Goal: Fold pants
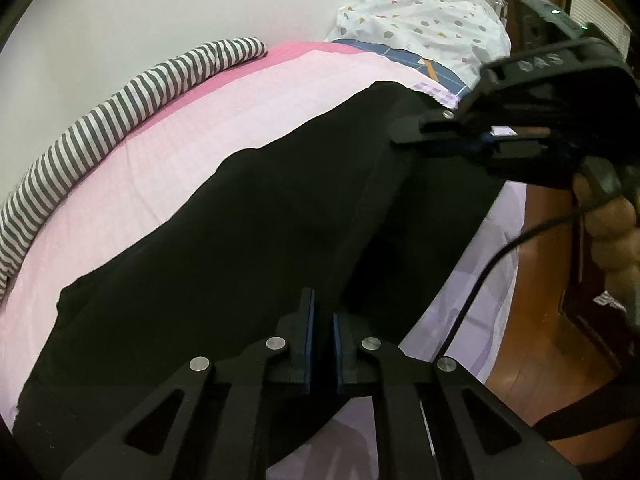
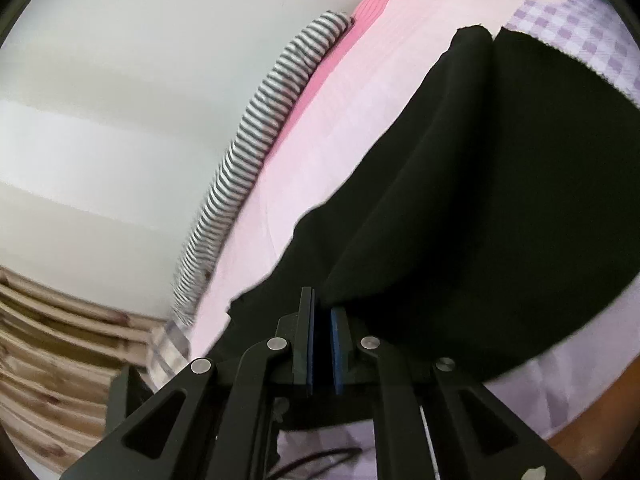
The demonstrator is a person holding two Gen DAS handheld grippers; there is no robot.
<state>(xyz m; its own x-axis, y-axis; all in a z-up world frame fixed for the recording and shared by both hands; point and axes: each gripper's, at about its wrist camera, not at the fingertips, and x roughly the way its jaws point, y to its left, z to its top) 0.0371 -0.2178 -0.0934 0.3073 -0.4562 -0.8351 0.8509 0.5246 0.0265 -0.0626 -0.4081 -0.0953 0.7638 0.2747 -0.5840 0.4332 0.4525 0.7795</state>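
Black pants (image 1: 248, 248) fill the foreground of both wrist views, spread lengthwise on a bed (image 1: 208, 120) with a pink sheet.

Left to right: a striped bolster (image 1: 120, 104) lies along the wall (image 1: 140, 4); then the pink sheet; then the pants; at the far end a patterned pillow (image 1: 424, 20); a wooden floor (image 1: 532, 344) is at the right edge.

Left claw (image 1: 321, 322): jaws nearly together over the pants; whether cloth is pinched between the pads cannot be told, as black fabric hides the tips. Right claw (image 2: 321, 314): jaws drawn close on a raised fold of the pants, with cloth rising from between the pads. In the left wrist view the right claw also shows at upper right, on the fabric edge.

Judgement: fold is about to start. To do it well, confirm both claws hold the same edge, lift together, keep cloth taut, carry it across evenly, match edges before release.

Containers: none in view.
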